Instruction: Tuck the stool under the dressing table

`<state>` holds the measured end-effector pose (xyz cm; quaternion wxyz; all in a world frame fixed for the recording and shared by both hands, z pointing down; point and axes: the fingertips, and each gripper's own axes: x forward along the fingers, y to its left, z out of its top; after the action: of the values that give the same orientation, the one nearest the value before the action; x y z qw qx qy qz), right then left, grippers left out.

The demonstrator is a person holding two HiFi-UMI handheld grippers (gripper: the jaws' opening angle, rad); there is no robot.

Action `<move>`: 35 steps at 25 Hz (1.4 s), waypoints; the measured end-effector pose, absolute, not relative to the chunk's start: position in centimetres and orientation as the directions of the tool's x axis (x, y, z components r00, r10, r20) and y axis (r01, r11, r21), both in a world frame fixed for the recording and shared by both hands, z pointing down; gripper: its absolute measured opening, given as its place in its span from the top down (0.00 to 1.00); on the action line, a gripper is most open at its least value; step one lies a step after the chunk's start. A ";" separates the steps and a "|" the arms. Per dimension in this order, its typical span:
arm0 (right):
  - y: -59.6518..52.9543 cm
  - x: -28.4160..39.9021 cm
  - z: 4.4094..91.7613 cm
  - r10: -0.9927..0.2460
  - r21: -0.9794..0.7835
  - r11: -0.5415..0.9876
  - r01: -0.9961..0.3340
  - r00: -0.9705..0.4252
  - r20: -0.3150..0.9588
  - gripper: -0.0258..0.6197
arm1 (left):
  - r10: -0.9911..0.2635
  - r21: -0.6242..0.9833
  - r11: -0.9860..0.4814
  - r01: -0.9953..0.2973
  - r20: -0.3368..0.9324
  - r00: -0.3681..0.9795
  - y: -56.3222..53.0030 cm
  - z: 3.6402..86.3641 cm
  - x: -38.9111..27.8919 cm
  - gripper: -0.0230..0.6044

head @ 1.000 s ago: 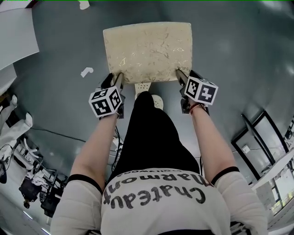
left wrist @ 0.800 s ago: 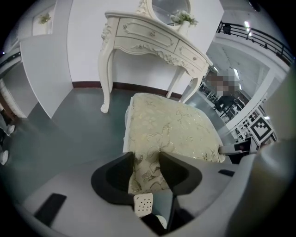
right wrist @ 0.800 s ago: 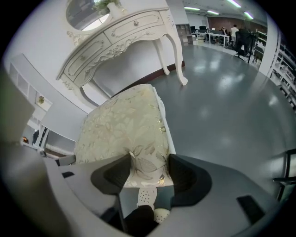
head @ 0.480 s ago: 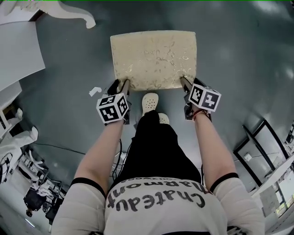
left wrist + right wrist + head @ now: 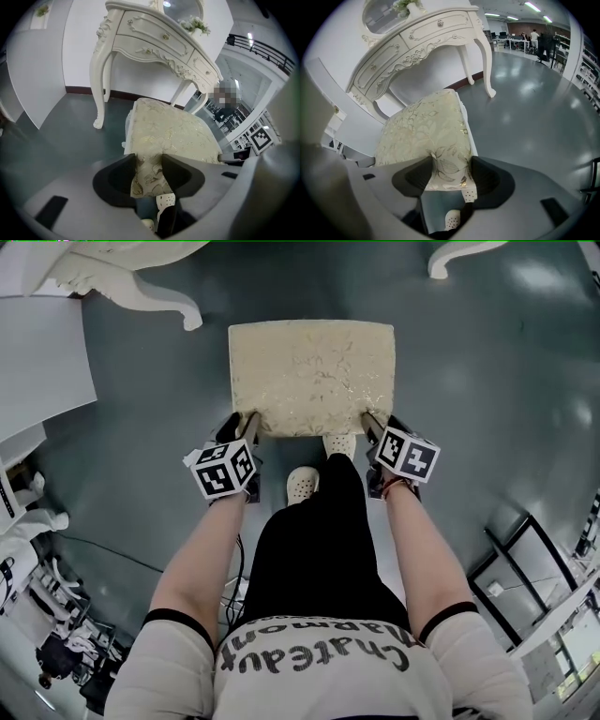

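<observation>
bright, even indoor light; ceiling lamps [image 5: 532, 6] glare off the grey floor [image 5: 534, 89] beyond the right tool [image 5: 451, 161]. fish-eye bending, dark blurred corners, soft shadows.

The table's legs [image 5: 141, 292] come into view ahead of the left gripper [image 5: 247, 420] and right gripper [image 5: 373, 421]. The stool [image 5: 311, 376] they hold now sits nearer those legs. One shoe [image 5: 339, 443] steps up beside the right gripper.
</observation>
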<state>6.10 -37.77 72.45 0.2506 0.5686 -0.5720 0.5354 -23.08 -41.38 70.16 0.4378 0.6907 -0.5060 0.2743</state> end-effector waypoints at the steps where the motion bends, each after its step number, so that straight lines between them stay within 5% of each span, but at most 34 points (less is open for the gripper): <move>1: -38.6 6.3 72.6 -0.383 -0.325 -0.213 -0.922 -0.227 0.895 0.53 | -0.462 0.337 -0.099 -0.936 0.818 0.343 -42.0 70.3 -22.9 0.67; 35: -60.6 12.1 71.9 -0.429 -0.337 -0.003 -0.941 -0.303 0.851 0.53 | -0.559 0.278 0.090 -0.956 0.809 0.182 -58.2 70.1 -17.3 0.68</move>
<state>12.14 -60.62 71.89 0.2697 0.5250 -0.6525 0.4753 -17.29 -58.16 70.09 0.4342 0.6344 -0.5973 0.2287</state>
